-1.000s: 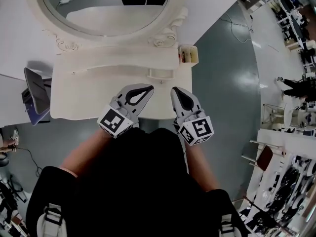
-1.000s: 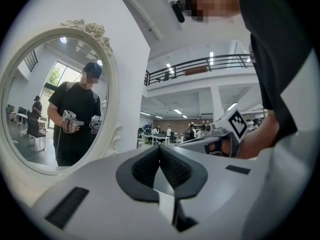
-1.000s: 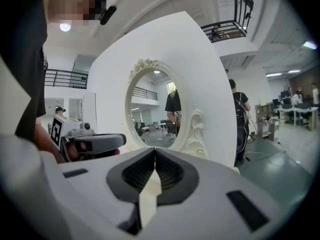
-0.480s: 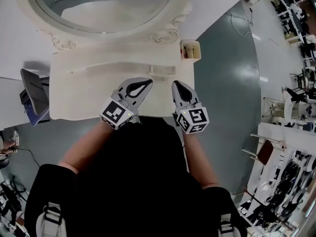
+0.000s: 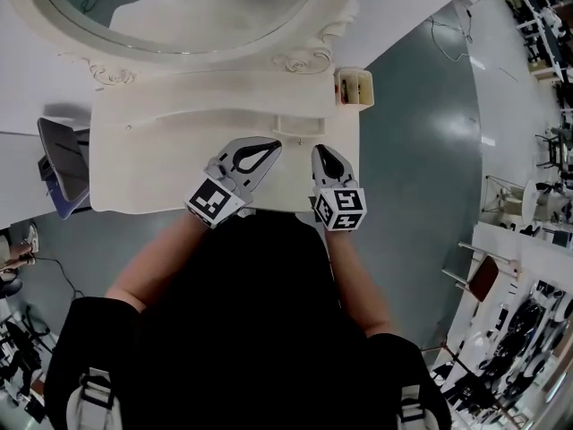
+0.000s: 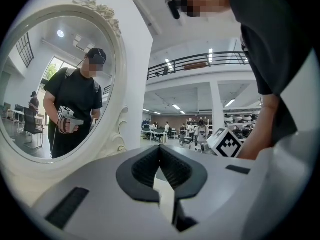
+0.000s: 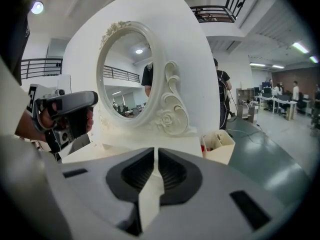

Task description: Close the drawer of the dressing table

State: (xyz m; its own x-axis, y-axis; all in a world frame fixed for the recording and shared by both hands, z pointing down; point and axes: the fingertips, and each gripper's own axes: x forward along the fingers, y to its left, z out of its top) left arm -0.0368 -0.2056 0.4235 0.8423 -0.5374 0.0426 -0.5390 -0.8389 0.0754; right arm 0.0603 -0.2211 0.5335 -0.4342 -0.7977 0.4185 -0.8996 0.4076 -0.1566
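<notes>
This is a large open lab or office hall rather than a home. It has a glossy grey floor (image 5: 416, 124), a railed mezzanine (image 6: 200, 62) overhead and strip ceiling lights (image 7: 300, 47). Rows of workstations (image 7: 274, 102) with people at them fill the background.

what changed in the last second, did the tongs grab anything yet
Both grippers came down toward the dressing table: the right gripper most, its marker cube drawing in to the front edge, the left gripper slightly. Nothing was taken hold of or let go. Both tongs stay shut and empty; the small box at the table's corner stays put.
</notes>
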